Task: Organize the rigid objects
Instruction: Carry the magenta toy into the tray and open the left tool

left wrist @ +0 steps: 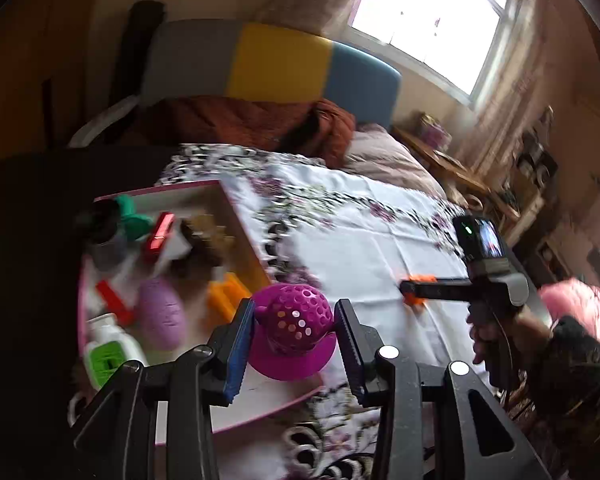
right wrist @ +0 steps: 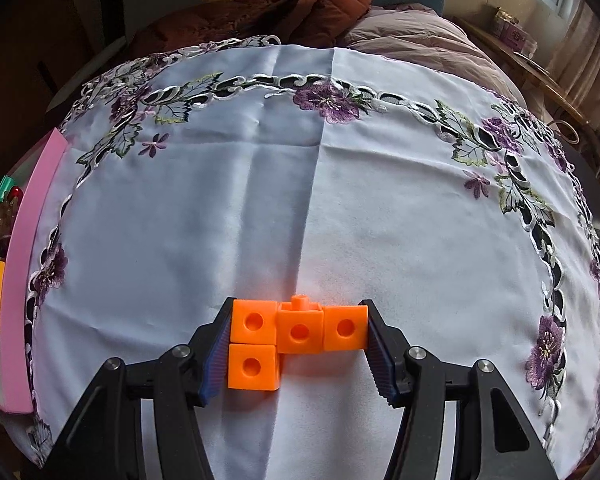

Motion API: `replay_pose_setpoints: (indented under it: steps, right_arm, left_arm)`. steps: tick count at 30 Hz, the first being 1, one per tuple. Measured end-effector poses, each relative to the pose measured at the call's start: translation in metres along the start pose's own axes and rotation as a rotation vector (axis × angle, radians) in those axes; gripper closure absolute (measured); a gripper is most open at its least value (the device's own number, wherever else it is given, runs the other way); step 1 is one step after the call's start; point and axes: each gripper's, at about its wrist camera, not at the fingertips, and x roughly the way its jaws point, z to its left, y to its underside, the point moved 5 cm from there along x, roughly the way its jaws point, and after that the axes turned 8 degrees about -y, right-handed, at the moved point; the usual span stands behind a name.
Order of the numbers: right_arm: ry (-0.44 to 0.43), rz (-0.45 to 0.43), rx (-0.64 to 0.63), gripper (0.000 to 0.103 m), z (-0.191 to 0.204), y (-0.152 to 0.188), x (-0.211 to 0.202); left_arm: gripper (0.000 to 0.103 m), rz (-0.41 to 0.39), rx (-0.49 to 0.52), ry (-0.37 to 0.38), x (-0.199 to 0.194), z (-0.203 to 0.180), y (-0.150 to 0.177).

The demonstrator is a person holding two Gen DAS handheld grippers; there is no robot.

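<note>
In the left wrist view my left gripper (left wrist: 294, 330) is over the near edge of the pink-rimmed tray (left wrist: 188, 189). A magenta perforated toy hat (left wrist: 292, 330) sits between its fingers; the left pad touches it, a small gap shows at the right pad. In the right wrist view my right gripper (right wrist: 298, 340) is shut on an orange piece of linked cubes (right wrist: 296, 334), which rests on the white embroidered tablecloth (right wrist: 300, 184). The right gripper (left wrist: 414, 290) and the orange cubes also show in the left wrist view, at mid-right.
The tray holds several items: a lilac egg shape (left wrist: 162, 312), orange blocks (left wrist: 226, 294), red pieces (left wrist: 162, 232), a green-and-white bottle (left wrist: 110, 350), a teal piece (left wrist: 134, 218). The tray's pink rim (right wrist: 28, 264) is at the left. A bed with blankets (left wrist: 260, 124) lies beyond.
</note>
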Motion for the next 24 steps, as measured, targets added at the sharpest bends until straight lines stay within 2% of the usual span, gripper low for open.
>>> replay_pose_setpoints:
  steps: [6,10,13,19,24]
  right_arm:
    - [-0.001,0.003,-0.006,0.043,0.001,0.0,0.0]
    - [0.001,0.005,-0.012,0.043,0.001,0.0,0.0]
    - [-0.002,0.006,-0.015,0.043,0.001,0.0,0.0]
    - [-0.006,0.008,-0.016,0.043,0.002,0.001,0.0]
    - [-0.006,0.007,-0.015,0.043,0.003,0.001,0.0]
  left_arm:
    - [0.063,0.01,-0.145,-0.032,-0.013,0.067,0.004]
    - [0.063,0.034,-0.183,-0.028,-0.014,0.089,0.015]
    - [0.063,0.058,-0.191,0.002,-0.006,0.085,0.022]
    - [0.063,0.128,-0.14,0.043,0.023,0.054,0.03]
    - [0.062,0.167,-0.12,0.007,0.037,0.049,0.034]
